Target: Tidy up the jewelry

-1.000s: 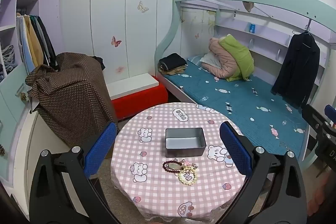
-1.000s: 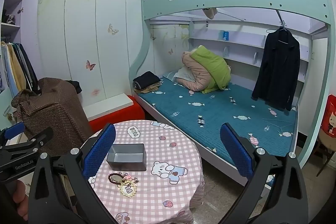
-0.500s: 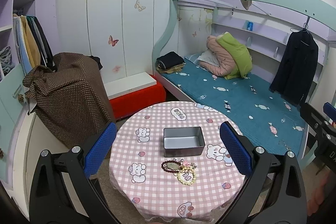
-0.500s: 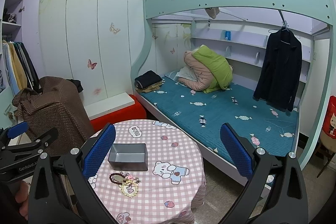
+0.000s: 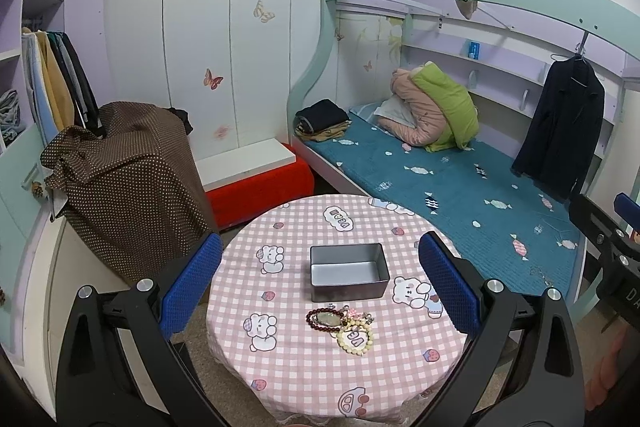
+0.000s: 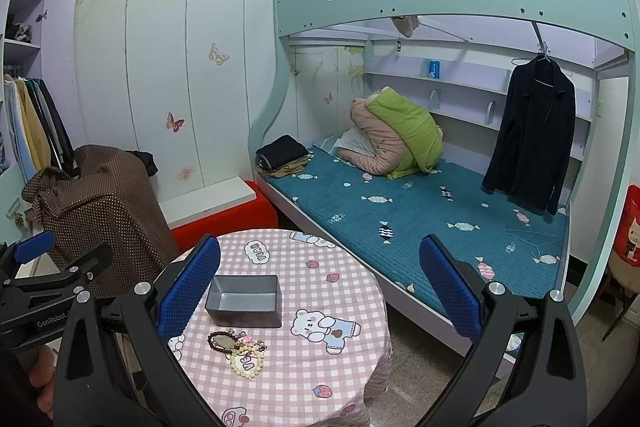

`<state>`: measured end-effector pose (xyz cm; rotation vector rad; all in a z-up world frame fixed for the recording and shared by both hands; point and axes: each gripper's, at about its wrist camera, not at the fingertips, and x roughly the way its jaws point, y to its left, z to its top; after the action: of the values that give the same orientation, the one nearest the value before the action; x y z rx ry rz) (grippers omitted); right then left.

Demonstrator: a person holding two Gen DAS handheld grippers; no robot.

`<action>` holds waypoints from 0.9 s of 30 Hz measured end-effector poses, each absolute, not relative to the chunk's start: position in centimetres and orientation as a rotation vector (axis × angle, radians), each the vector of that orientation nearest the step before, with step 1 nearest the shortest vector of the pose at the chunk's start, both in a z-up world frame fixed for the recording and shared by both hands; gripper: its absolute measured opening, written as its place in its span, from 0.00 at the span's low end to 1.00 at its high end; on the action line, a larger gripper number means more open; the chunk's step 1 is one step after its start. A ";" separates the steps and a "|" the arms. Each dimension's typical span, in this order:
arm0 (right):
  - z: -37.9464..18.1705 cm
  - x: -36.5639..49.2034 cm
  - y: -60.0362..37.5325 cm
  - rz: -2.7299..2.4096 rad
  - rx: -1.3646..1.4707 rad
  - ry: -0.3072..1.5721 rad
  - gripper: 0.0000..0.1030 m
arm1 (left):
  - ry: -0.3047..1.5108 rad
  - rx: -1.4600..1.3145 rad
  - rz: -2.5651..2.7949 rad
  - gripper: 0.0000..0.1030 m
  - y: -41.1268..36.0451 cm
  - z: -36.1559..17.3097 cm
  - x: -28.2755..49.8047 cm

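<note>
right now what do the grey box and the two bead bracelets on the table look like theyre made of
Grey box: probably thin metal, a tin; matte grey, with a dull sheen on the inner floor and crisp thin walls.
Dark bracelet: glossy dark red beads, possibly wood, stone or glass.
Pale bracelet: cream beads, smooth and pearly, perhaps plastic.
Tablecloth: checked pink fabric, edges draping.

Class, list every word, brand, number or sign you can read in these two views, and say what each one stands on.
"GenRobot": white print on the black body of the left gripper; the characters after it are cut off.
"D": white letter on the black body of the right gripper; the rest is cut off.
Letters on the cloud patch of the pink checked tablecloth: too blurred to read.
Letters on the disc inside the cream bead bracelet: unclear.
</note>
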<state>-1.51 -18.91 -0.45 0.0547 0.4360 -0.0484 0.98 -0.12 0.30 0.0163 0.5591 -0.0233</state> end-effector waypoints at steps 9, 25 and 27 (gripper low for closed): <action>-0.3 -1.6 -18.8 -0.048 0.053 0.434 0.93 | 0.566 0.018 -0.025 0.95 -0.2 0.4 1.2; -0.4 -1.5 -18.3 -0.048 0.050 0.430 0.93 | 0.564 0.029 -0.033 0.95 -0.3 0.3 1.6; -0.4 -1.5 -18.3 -0.047 0.050 0.430 0.93 | 0.564 0.029 -0.037 0.95 -0.3 0.2 1.7</action>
<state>-1.49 -18.29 -0.43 0.0497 0.4296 -0.0469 1.70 -0.26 0.19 0.0295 0.5637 -0.0369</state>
